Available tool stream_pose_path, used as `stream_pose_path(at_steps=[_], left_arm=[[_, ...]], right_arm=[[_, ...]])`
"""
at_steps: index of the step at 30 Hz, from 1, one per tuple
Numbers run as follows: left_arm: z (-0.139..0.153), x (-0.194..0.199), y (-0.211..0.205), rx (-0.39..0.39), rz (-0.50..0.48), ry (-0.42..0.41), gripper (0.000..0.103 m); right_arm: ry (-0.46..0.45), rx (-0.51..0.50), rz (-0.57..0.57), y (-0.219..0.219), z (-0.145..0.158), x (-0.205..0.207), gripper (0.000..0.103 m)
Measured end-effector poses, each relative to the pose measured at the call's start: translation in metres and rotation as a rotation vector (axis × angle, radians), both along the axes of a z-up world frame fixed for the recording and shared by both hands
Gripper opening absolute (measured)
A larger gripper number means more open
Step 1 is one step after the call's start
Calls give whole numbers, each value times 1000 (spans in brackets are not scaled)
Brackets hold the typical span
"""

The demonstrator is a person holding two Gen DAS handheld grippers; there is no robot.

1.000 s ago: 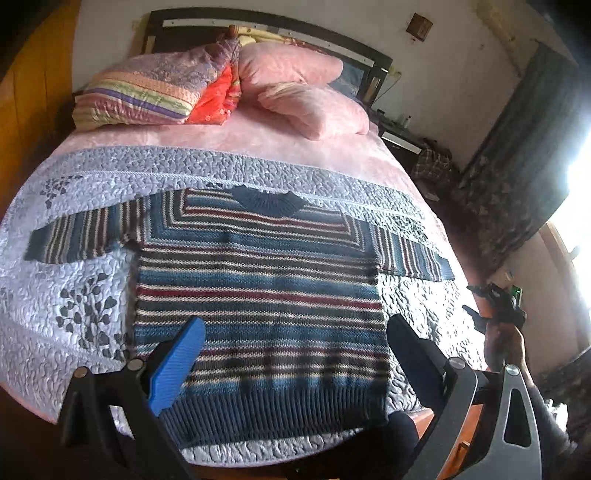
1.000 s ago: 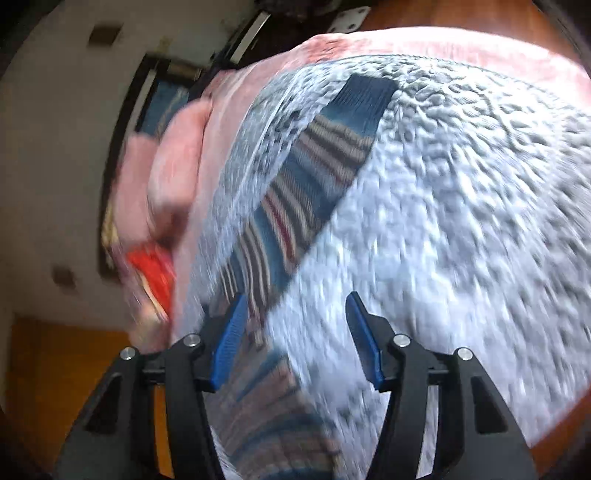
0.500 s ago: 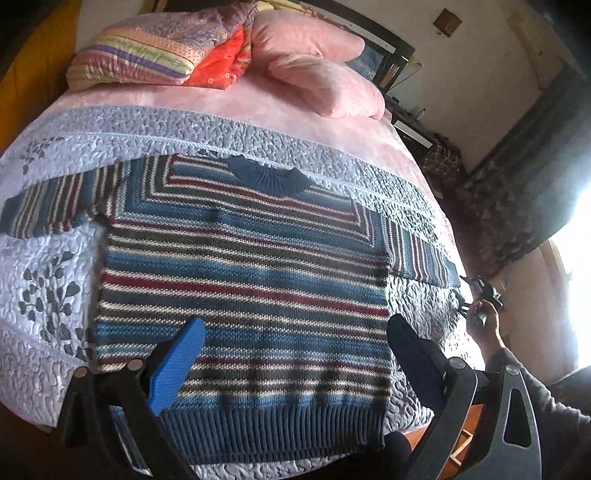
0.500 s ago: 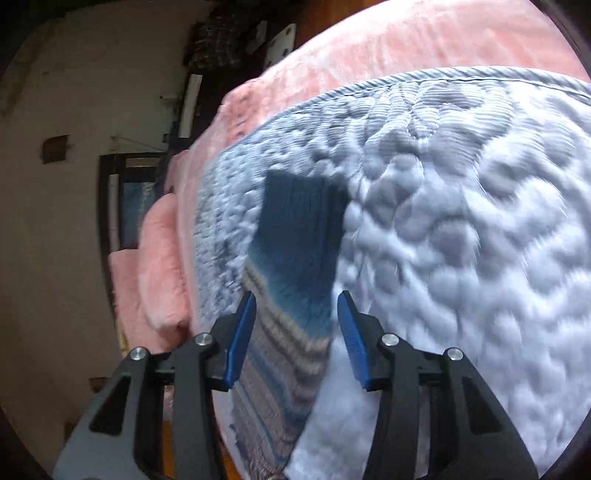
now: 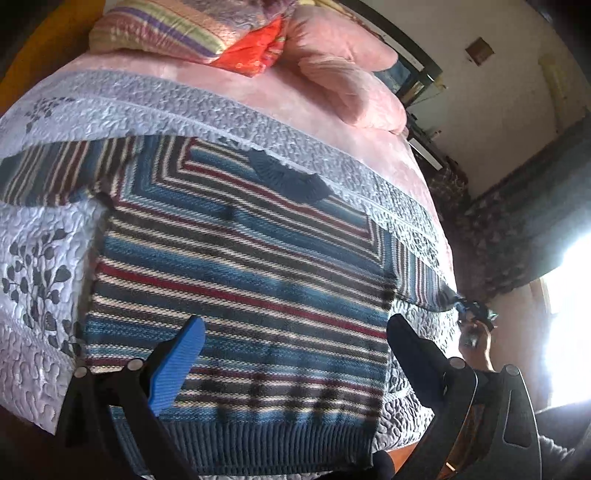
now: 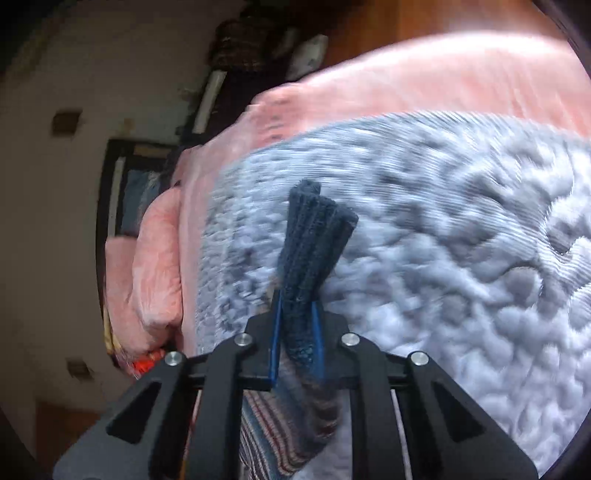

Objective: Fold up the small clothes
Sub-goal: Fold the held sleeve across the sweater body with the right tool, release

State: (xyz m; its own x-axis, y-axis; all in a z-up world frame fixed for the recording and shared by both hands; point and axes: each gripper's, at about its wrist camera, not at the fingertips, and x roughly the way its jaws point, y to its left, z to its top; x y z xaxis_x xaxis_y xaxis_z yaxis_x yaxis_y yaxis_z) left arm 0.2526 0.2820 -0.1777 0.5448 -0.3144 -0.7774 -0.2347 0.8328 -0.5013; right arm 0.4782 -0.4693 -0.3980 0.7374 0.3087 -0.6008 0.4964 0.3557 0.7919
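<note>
A striped knit sweater (image 5: 236,280) in blue, red, cream and dark bands lies flat on the grey quilted bedspread (image 5: 40,258), sleeves spread to both sides. My left gripper (image 5: 291,354) hangs open above the sweater's lower hem, holding nothing. My right gripper (image 6: 297,325) is shut on the dark blue ribbed cuff (image 6: 314,240) of the right sleeve, which bunches up between the blue pads. In the left wrist view that gripper (image 5: 474,314) shows at the tip of the right sleeve, held by a person's hand.
Pink pillows (image 5: 347,88) and a striped folded blanket (image 5: 177,29) lie at the head of the bed. A pink sheet (image 6: 443,81) edges the quilt. The bed's near edge runs under the hem; dark curtains (image 5: 524,236) and a bright window stand to the right.
My right gripper closed in on the sleeve end and shut on its cuff, bunching it. My left gripper drifted lower and closer over the sweater body, staying open.
</note>
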Motion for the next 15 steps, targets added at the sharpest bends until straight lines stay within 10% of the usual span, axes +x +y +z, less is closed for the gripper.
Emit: stream_pose_path(at_steps=[8,15], left_arm=[[-3,4,17,23,2,-22,99],[9,15,25,47,-30,-34,99]], right_arm=[[-153,-400,303,141,145,14,11],[-212,-665,507,277,195,3,11]])
